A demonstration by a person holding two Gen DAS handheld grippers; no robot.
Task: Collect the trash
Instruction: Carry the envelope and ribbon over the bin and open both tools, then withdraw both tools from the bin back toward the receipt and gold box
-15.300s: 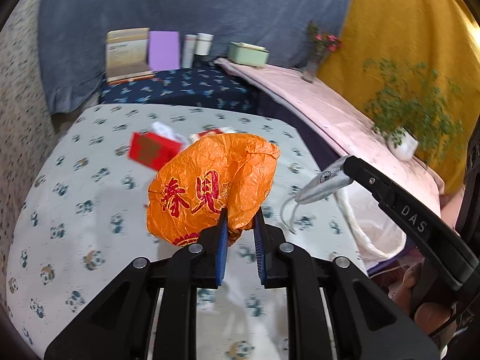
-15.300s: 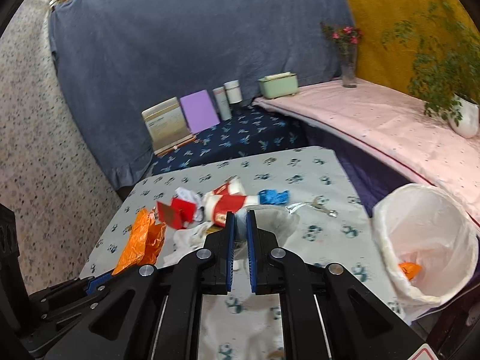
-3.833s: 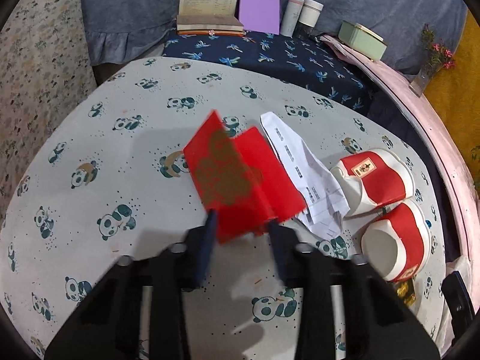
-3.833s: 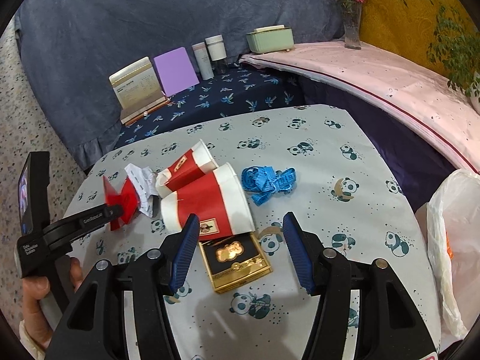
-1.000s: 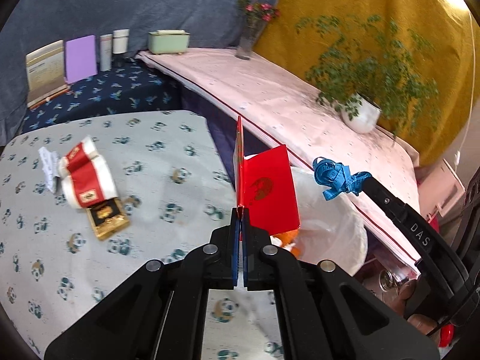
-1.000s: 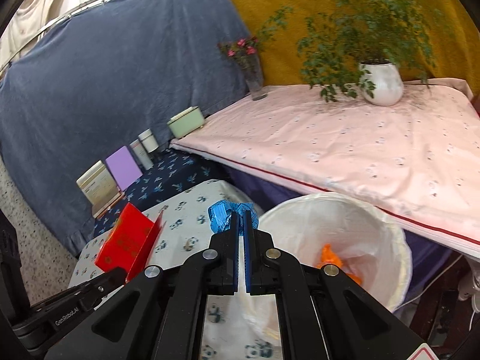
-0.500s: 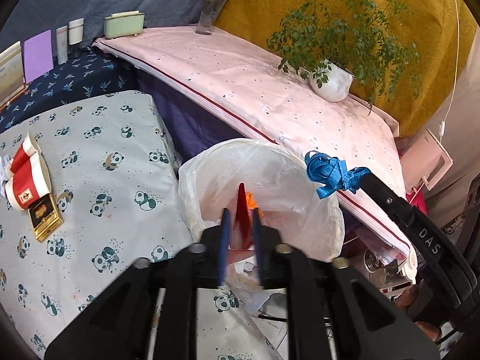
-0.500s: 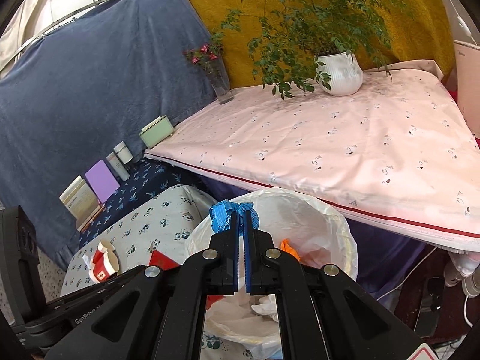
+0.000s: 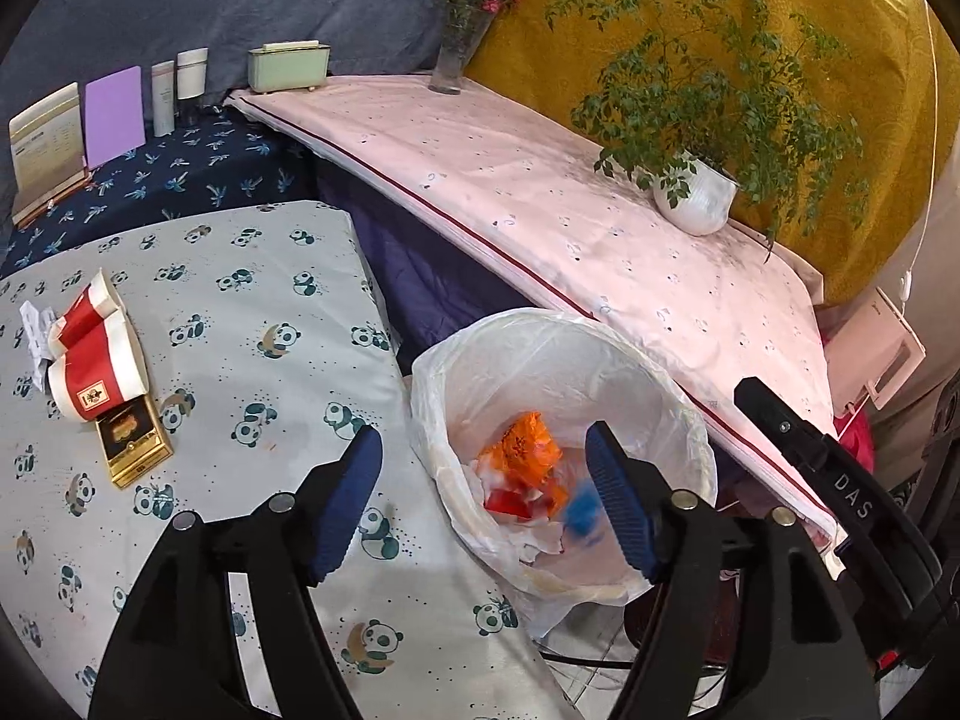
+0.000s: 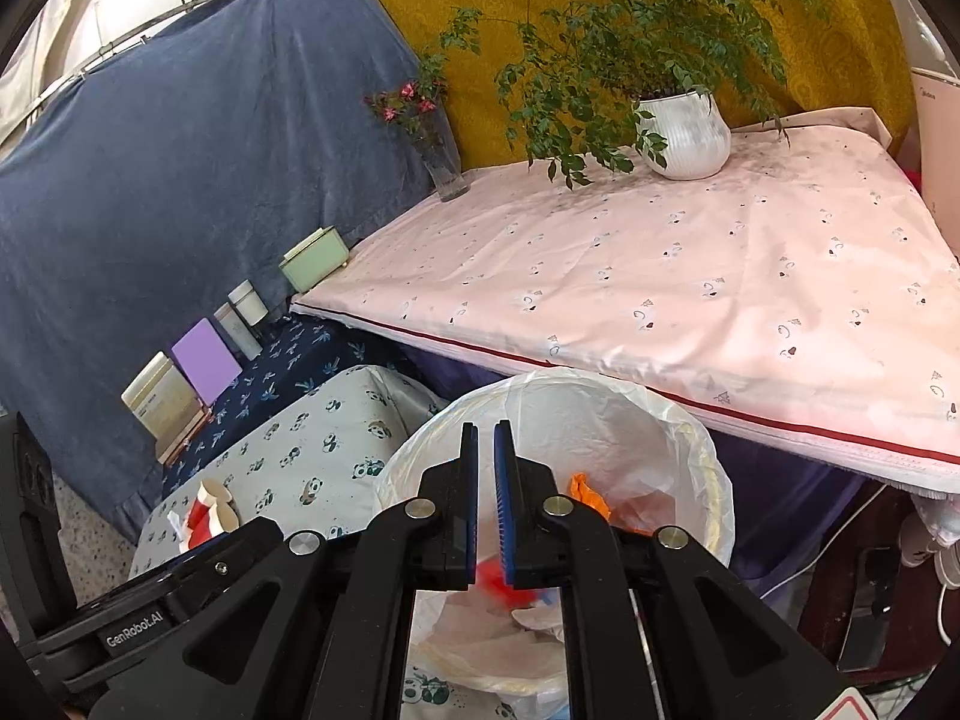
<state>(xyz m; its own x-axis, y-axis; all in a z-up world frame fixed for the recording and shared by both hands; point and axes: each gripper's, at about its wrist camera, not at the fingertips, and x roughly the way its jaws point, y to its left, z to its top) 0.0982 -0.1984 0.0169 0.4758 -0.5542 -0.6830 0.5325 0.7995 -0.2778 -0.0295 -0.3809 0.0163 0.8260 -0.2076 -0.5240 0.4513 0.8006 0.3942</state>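
Note:
The white-bagged trash bin stands beside the panda-cloth table. My left gripper hangs over it, its jaws opening wide with nothing between them. In the bin lie an orange bag and a red envelope, and a blurred blue ribbon is dropping in. My right gripper is also over the bin, its jaws opening by a narrow gap with nothing between them. Two red-and-white paper cups, a gold box and crumpled white paper lie on the table.
A pink-covered table runs behind the bin, with a potted plant, a flower vase and a green box. Books and small bottles stand on a dark blue cloth. Cables lie on the floor below the bin.
The left jaws have spread and the red envelope has dropped into the bin. The blue ribbon has left the right jaws, which now show a narrow gap. Both grippers moved closer over the bin.

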